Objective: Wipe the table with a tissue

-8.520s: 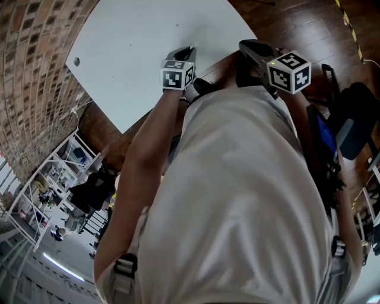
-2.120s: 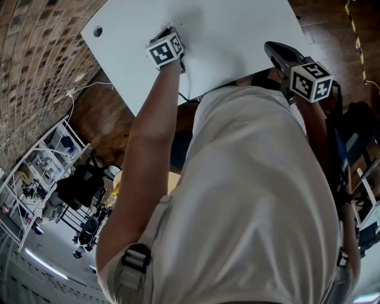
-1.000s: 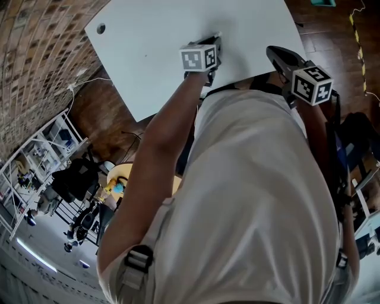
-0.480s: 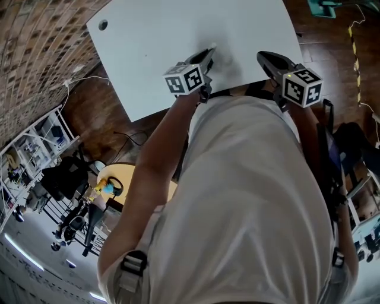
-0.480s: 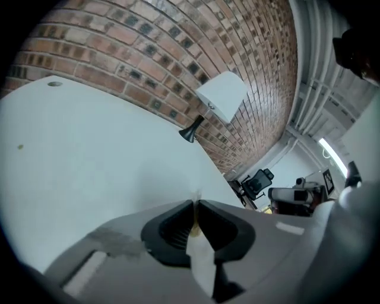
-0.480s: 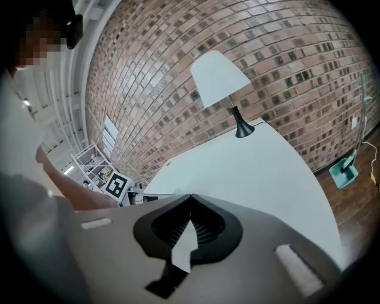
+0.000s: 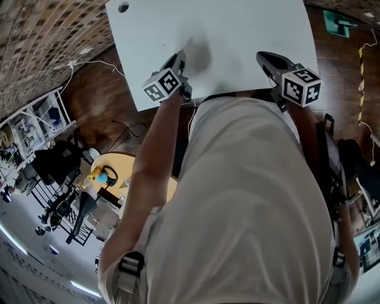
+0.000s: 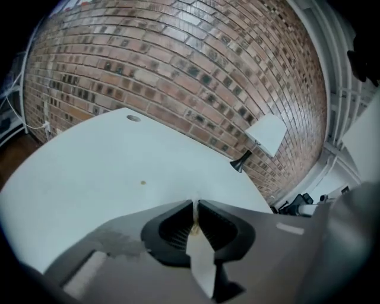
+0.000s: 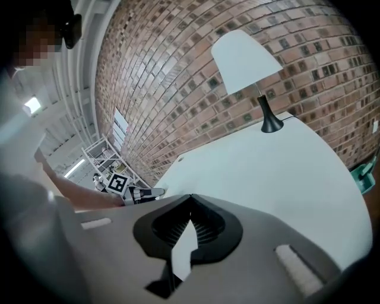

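Where jaws meet, tissue point(image 8: 195, 206) seemingly pinched.

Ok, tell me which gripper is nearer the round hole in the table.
Left. The left gripper, pinching the tissue, is at the table's near edge, down-right of the hole; the right gripper is much farther right along that edge.

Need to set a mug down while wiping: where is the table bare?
Most of the white table is bare: the broad stretch from the round hole at its far left corner across to the lamp at the far right. Only the near edge is crowded, with the left hand-held gripper pinching the tissue and the right hand-held gripper.
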